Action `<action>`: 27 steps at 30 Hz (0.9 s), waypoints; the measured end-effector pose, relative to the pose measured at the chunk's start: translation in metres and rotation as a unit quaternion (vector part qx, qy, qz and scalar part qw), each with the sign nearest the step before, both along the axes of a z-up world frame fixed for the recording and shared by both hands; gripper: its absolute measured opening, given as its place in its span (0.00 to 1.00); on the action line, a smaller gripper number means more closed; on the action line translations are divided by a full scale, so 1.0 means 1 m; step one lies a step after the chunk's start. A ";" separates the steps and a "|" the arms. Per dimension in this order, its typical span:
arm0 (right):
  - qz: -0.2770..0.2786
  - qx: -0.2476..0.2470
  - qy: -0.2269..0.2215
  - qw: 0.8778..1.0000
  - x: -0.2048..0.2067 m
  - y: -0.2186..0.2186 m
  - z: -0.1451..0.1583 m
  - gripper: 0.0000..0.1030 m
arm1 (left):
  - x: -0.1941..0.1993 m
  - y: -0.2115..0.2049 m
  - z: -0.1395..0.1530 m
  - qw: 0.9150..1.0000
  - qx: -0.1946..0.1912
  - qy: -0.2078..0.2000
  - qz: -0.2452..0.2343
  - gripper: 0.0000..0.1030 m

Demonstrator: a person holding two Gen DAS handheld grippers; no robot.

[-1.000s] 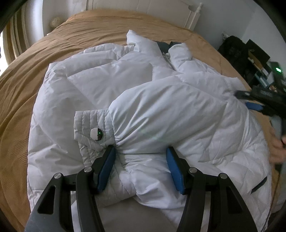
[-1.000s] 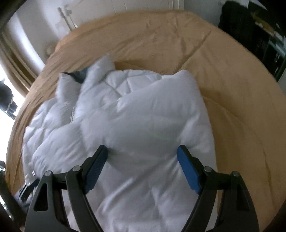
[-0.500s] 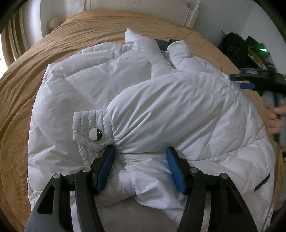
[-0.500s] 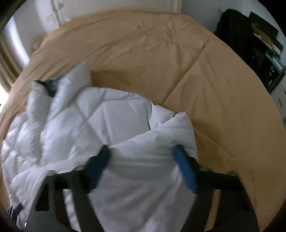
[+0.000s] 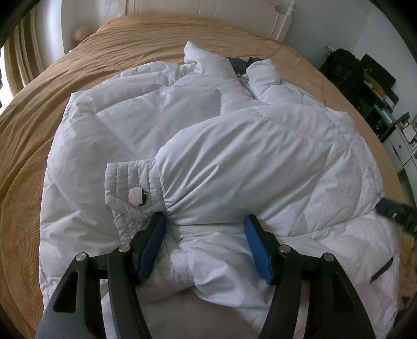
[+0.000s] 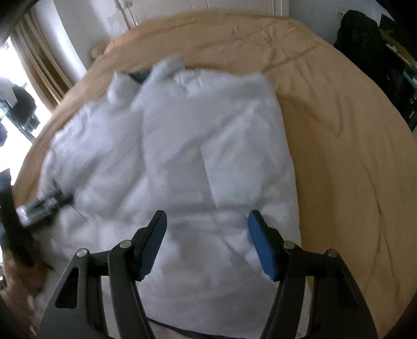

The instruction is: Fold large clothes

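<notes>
A white puffer jacket lies front up on the tan bedspread, collar at the far end. One sleeve is folded across the body, its buttoned cuff pointing left. My left gripper is open, its blue pads straddling the gathered sleeve end near the cuff. In the right wrist view the jacket is blurred, and my right gripper is open and empty above its near right part. The right gripper also shows in the left wrist view, at the jacket's right edge.
A white headboard stands at the far end of the bed. Dark bags and shelves stand to the right of the bed. A window with curtains is on the left. Bare bedspread lies right of the jacket.
My right gripper has swung from the jacket's shoulder area back toward the near right hem, staying open. My left gripper has stayed in place around the sleeve end.
</notes>
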State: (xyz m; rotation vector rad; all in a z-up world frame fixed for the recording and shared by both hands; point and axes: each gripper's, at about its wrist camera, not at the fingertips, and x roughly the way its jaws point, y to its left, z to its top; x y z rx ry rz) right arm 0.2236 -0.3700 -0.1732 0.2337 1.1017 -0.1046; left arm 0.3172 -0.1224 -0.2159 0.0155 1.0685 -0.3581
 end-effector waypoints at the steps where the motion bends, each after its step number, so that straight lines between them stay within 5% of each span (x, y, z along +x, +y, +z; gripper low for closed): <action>1: 0.000 0.002 0.006 1.000 -0.004 -0.001 -0.008 0.64 | 0.000 -0.001 0.000 1.000 0.001 -0.001 0.000 0.62; 6: 0.018 -0.035 0.008 0.999 -0.017 0.008 -0.026 0.64 | 0.001 -0.001 -0.001 1.000 0.004 0.003 -0.008 0.64; 12: -0.004 -0.028 0.004 1.000 -0.022 0.004 -0.011 0.65 | -0.005 0.006 0.016 1.000 0.020 -0.004 -0.008 0.64; 14: -0.006 -0.034 -0.019 0.999 -0.032 0.003 0.008 0.68 | -0.014 0.021 0.033 1.000 0.022 -0.022 0.000 0.65; 16: -0.004 -0.037 -0.032 0.999 -0.044 0.000 0.019 0.85 | -0.025 0.042 0.052 0.999 0.024 -0.039 0.003 0.71; 19: -0.005 -0.035 -0.024 0.999 -0.061 -0.012 0.026 0.85 | -0.040 0.070 0.068 0.998 0.048 -0.047 0.009 0.76; 22: -0.008 0.002 0.001 1.000 -0.074 -0.024 0.018 0.85 | -0.055 0.098 0.067 0.997 0.071 -0.026 0.011 0.76; 27: -0.016 0.073 0.024 0.997 -0.116 -0.038 0.001 0.85 | -0.095 0.146 0.048 0.999 0.005 0.044 0.016 0.76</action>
